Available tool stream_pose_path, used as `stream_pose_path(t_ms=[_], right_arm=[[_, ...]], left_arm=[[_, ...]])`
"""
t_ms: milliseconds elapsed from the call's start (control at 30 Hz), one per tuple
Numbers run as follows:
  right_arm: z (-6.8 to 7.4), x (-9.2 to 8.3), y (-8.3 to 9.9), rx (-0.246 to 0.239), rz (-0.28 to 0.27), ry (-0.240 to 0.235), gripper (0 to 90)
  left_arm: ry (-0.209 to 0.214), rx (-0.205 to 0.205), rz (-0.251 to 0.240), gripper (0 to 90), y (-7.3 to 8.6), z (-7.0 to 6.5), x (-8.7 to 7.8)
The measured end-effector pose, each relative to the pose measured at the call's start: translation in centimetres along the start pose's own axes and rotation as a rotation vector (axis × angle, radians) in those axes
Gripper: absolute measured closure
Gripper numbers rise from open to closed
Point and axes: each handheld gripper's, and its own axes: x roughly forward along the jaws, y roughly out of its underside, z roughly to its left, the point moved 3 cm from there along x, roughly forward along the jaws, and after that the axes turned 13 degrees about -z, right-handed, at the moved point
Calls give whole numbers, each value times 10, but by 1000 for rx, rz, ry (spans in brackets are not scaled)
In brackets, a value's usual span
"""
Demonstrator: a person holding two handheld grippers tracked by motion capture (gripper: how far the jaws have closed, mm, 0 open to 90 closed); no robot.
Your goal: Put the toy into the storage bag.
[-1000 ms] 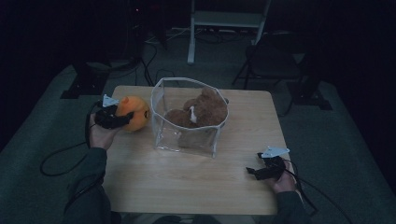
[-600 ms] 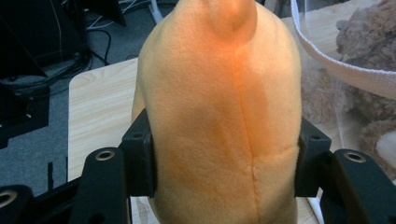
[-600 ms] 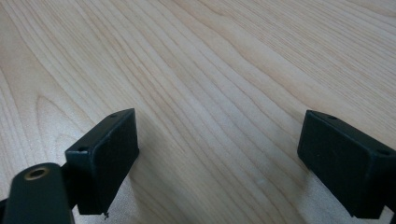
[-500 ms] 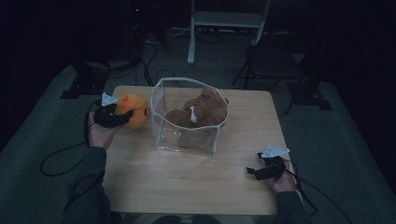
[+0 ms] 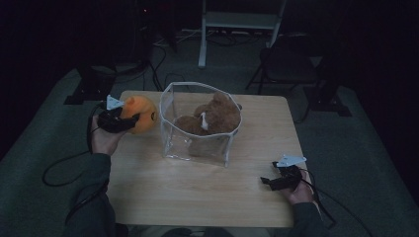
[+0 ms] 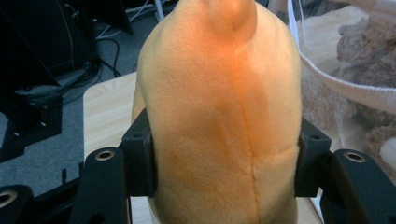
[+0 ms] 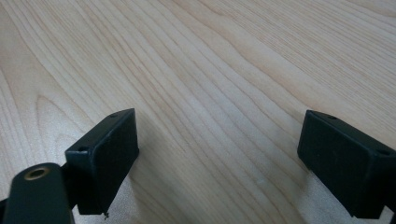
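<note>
Since the earlier high views the orange plush toy (image 5: 140, 114) has shifted very slightly toward the clear bag; the right hand has kept its place. At the left of the wooden table (image 5: 197, 192), the left gripper (image 5: 129, 121) is clamped on the orange plush toy, which is carried above the table's far left corner. In the left gripper view both black pads press into the toy's soft sides, and the toy (image 6: 219, 116) stands with its long axis running up and away from the jaws. Just to the right of the toy stands a clear plastic bag with a white rim (image 5: 170, 126), open at the top, with brown teddy bears (image 5: 215, 116) inside. The bag lies to the right of the held toy, near it but apart, so the likely next move is a lift over the rim and into the opening; the left hand is far nearer the bag than the right. At the right, near the table's front edge, the right gripper (image 5: 267, 181) rests low over bare wood, its jaws spread wide with nothing between them (image 7: 219, 154)
</note>
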Motion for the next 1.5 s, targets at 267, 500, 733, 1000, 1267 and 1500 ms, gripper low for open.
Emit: stream_pose_path(t_ms=[267,500,733,1000,1267,1500], right_arm=[[0,0,0,0,0,0,116],[0,0,0,1,0,-1,116],[0,0,0,1,0,-1,116],[0,0,0,1,0,0,116],[0,0,0,0,0,-1,116],[0,0,0,-1,0,0,117]], left_arm=[[-7,17,-18,407,-12,0,-4],[-8,29,-32,407,-22,0,-5],[-10,43,-49,407,-33,0,-7],[-19,55,-56,407,-41,1,-11],[-17,48,-79,407,-48,2,-15],[-11,50,-95,407,-53,0,-17]])
